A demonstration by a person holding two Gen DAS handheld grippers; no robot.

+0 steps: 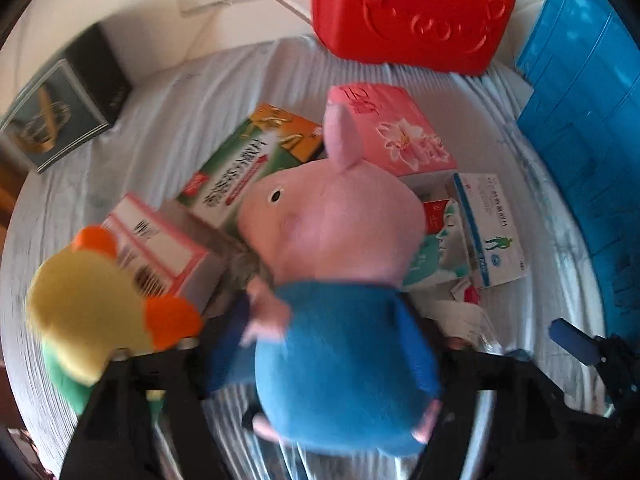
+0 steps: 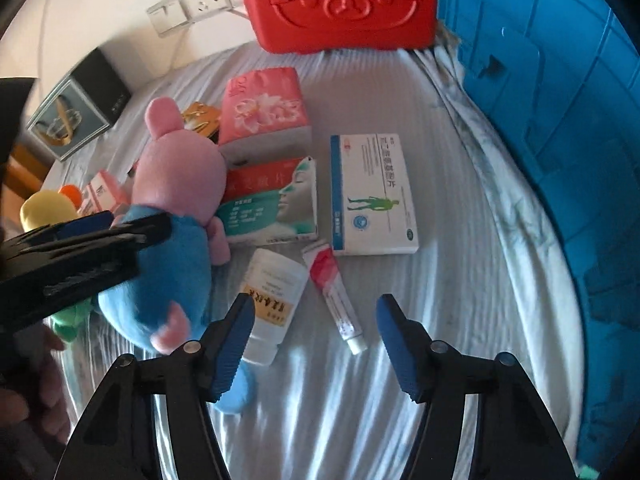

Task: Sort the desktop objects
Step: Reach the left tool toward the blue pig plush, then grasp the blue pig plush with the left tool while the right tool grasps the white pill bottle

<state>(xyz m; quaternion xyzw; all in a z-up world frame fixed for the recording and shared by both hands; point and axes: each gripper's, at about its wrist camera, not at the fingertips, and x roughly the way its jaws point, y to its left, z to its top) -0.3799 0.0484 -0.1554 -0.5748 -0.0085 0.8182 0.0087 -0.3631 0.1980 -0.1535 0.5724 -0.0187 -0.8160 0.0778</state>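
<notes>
- Pig plush toy [image 2: 176,208] – pink head, blue body; lies on its back, head toward the pink tissue pack [image 2: 266,108].
- Pink tissue pack – flower print, lying flat.
- Face-print box [image 2: 276,204] – red and teal, just in front of the tissue pack.
- White-and-blue box [image 2: 372,196] – flat, right of the face-print box.
- White bottle [image 2: 270,304] and red-white tube [image 2: 338,294] – lying down, nearer than both boxes.
</notes>
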